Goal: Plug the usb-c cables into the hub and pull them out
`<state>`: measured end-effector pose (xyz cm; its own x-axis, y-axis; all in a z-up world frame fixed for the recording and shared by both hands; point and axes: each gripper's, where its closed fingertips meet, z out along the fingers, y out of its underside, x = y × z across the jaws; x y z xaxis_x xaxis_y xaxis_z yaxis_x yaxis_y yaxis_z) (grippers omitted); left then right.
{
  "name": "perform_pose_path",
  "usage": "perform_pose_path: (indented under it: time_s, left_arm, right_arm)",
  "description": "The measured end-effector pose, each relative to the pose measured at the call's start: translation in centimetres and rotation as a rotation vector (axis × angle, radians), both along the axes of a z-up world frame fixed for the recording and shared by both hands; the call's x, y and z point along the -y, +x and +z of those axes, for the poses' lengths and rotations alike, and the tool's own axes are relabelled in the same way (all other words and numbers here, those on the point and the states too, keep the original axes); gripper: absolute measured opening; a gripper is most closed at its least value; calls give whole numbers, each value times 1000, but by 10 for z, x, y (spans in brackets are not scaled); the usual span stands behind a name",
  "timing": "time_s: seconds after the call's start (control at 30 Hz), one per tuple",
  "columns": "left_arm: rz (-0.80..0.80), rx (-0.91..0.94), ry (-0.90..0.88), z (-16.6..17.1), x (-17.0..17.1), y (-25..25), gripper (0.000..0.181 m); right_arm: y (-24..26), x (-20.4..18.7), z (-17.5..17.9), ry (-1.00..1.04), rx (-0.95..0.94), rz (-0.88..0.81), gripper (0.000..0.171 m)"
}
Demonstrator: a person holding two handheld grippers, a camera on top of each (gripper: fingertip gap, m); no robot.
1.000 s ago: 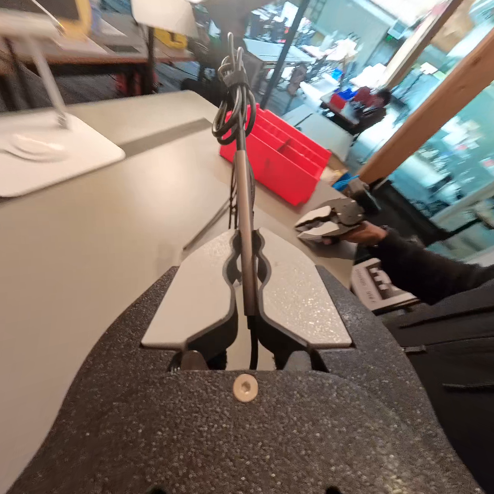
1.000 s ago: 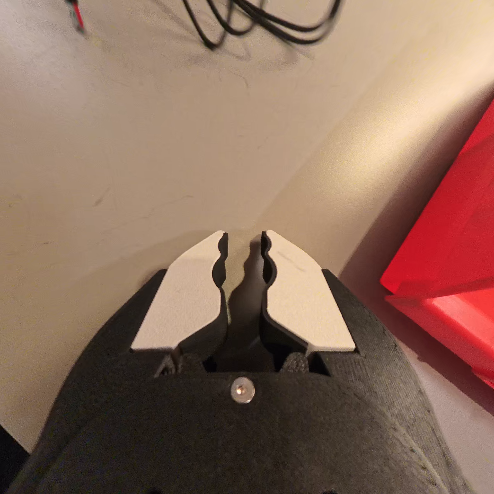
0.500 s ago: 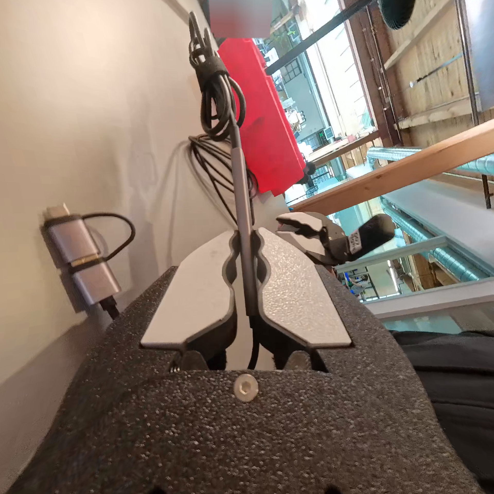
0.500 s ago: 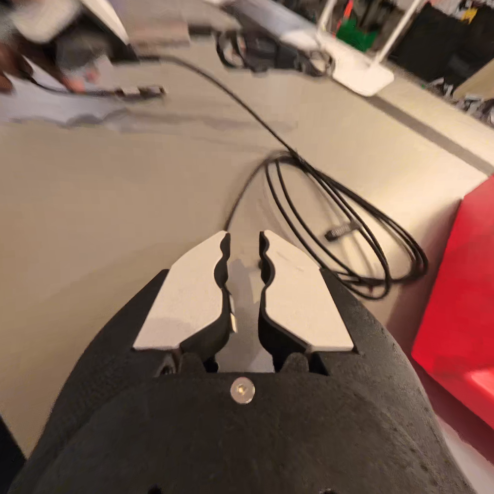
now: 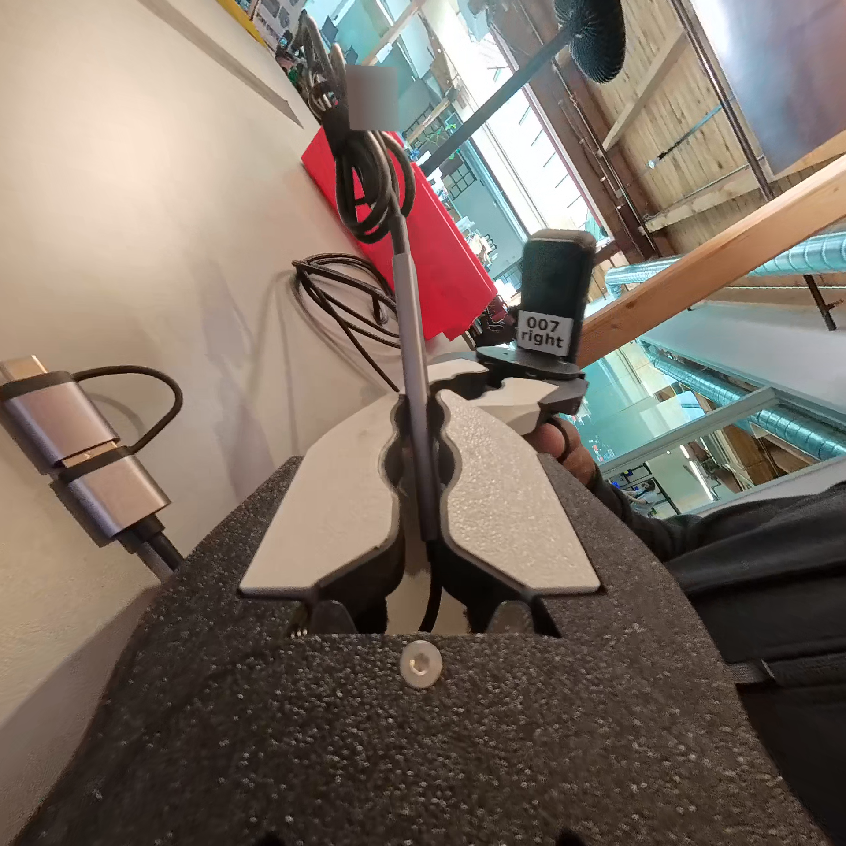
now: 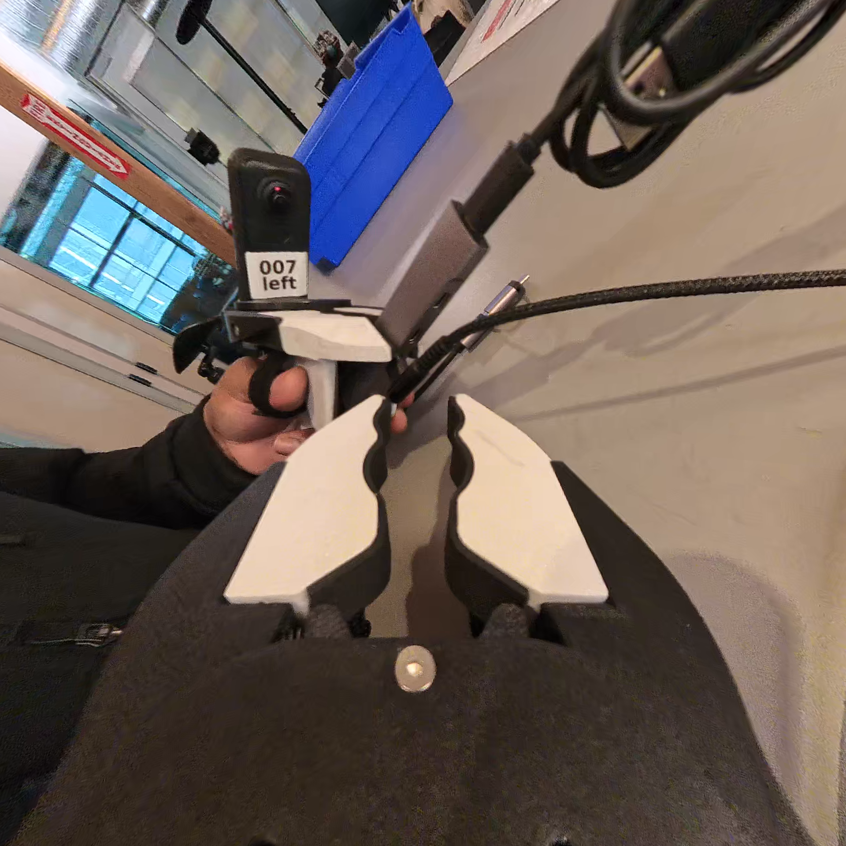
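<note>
My left gripper [image 5: 419,403] is shut on the thin grey hub [image 5: 407,320], seen edge-on and sticking out past the fingertips. The hub's own black cable bundle [image 5: 366,183] hangs at its far end. In the right wrist view the hub [image 6: 430,279] is held just above the table. My right gripper [image 6: 416,403] is open and empty, facing the hub. The black plug [image 6: 407,384] of a braided cable [image 6: 641,293] lies just off its left fingertip. A silver USB-C plug [image 6: 503,297] lies below the hub. A grey plug with an adapter [image 5: 78,453] lies to the left.
A red bin [image 5: 435,265] stands behind a loose coil of black cable [image 5: 348,311] on the beige table [image 5: 137,229]. A blue bin [image 6: 375,132] stands behind the left gripper. A person's hand [image 6: 256,412] and dark sleeve hold the left gripper. Only a small space, under 4 cm, lies between the two pairs of fingers.
Both views have rolled. The right gripper has swung up from the table to face the hub, staying open. The left gripper keeps its hold on the hub and has come closer.
</note>
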<state>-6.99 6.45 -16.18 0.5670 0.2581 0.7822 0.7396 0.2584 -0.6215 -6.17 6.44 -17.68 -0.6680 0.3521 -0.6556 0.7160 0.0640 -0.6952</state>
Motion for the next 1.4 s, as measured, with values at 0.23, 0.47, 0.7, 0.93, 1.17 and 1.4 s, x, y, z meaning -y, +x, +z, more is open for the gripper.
perform_pose_path:
  time_s: [0.23, 0.47, 0.7, 0.93, 1.17, 1.4]
  left_arm:
    - [-22, 11, 30, 2, 1, 1, 10]
    - [-71, 8, 47, 4, -2, 5, 10]
    - [-118, -39, 28, 6, -7, 15, 10]
    - [-148, -87, -4, 6, -12, 23, 10]
    - [-201, -100, -26, 6, -15, 33, 9]
    - [-211, -77, 10, 8, -15, 39, 9]
  right_arm:
    - [10, 7, 8, -155, 67, 108, 12]
    - [11, 8, 9, -184, 94, 128, 11]
    - [17, 10, 10, -184, 98, 159, 13]
    - [23, 10, 12, -195, 83, 191, 11]
    - [33, 5, 12, -173, 60, 227, 9]
    - [40, 3, 15, -197, 75, 270, 9]
